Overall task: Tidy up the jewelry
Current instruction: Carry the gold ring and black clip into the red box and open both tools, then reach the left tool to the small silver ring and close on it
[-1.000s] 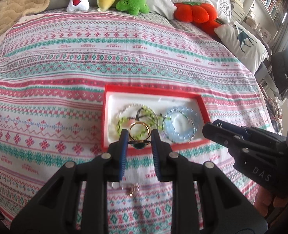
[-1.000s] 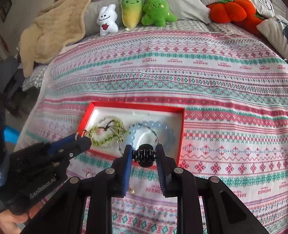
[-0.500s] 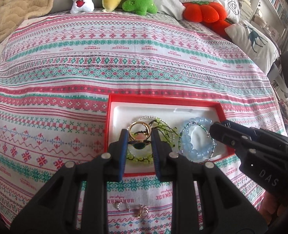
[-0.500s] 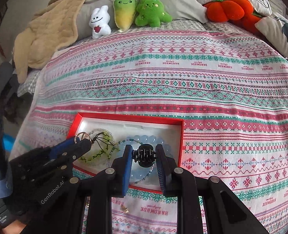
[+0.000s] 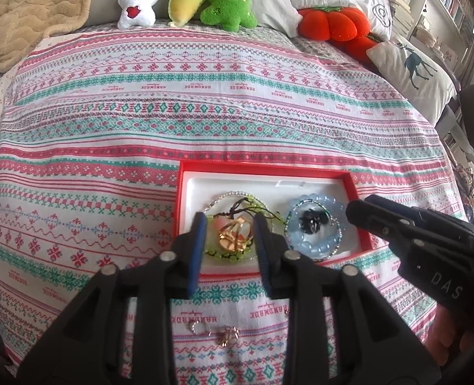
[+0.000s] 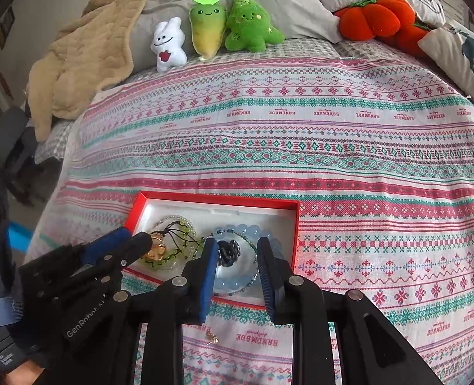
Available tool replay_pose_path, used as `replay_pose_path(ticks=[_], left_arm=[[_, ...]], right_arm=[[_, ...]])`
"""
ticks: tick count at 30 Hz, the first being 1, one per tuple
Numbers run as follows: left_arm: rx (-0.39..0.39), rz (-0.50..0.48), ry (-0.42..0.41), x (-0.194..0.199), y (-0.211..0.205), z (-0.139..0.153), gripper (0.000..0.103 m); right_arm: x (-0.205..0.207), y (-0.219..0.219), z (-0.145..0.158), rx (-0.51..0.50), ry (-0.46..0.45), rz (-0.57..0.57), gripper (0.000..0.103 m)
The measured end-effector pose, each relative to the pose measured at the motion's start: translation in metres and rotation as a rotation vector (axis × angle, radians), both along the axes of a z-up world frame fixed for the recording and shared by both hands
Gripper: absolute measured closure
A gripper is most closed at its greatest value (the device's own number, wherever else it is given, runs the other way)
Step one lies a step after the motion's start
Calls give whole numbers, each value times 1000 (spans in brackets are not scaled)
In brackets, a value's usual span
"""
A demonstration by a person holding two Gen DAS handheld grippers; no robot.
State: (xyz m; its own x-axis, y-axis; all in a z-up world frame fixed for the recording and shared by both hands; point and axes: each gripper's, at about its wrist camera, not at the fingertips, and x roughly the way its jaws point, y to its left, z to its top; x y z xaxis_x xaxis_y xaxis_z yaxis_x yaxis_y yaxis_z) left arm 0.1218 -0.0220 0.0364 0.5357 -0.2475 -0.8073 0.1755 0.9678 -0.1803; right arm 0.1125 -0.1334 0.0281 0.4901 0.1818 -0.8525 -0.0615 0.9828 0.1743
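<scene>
Now both my grippers, left [image 5: 228, 236] and right [image 6: 237, 258], gape empty: gold ring [image 5: 233, 237] and black clip [image 6: 228, 252] dropped into red tray [image 5: 269, 170]; earrings [image 5: 227, 335] remain outside its near edge.

A bed covered by a red, green and white patterned bedspread [image 5: 204, 102] fills the frame. A red tray [image 5: 179, 205] lies at lower centre; small gold earrings [image 5: 227, 335] lie on the cloth below it; plush toys [image 5: 227, 1] line the top edge.
</scene>
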Motion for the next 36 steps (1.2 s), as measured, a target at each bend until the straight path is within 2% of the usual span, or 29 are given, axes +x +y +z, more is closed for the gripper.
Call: replay_pose_path(ticks=[4,6,8,9,10,14,18,27,36], left_arm=[[13,-1,-6,-10,4,10,57],[14,3,-12,-15,6,14,48],[14,7,-16,-19,9,18,40],[15,6,-19,-21,11,19,39],[17,4,-18,-23,11,20,38],[35,1,-13,-33,17,23,30],[33,2,12,-41,24,23,27],[55,-9,68,-53,35,14,23],[113,-52,124,-62,36,-6,22]], right_arm=[[-7,-4,6,4,15,-2,75],[-12,-5,8,2,24,-2,73],[-17,-7,11,-2,26,1,65],[-20,-8,13,-3,24,1,52],[-23,-9,15,-4,18,-1,45],[-32,-12,22,-16,11,0,43],[-42,-15,24,-27,17,-2,36],[-59,-11,18,-64,41,33,30],[-65,-11,3,-97,78,48,28]])
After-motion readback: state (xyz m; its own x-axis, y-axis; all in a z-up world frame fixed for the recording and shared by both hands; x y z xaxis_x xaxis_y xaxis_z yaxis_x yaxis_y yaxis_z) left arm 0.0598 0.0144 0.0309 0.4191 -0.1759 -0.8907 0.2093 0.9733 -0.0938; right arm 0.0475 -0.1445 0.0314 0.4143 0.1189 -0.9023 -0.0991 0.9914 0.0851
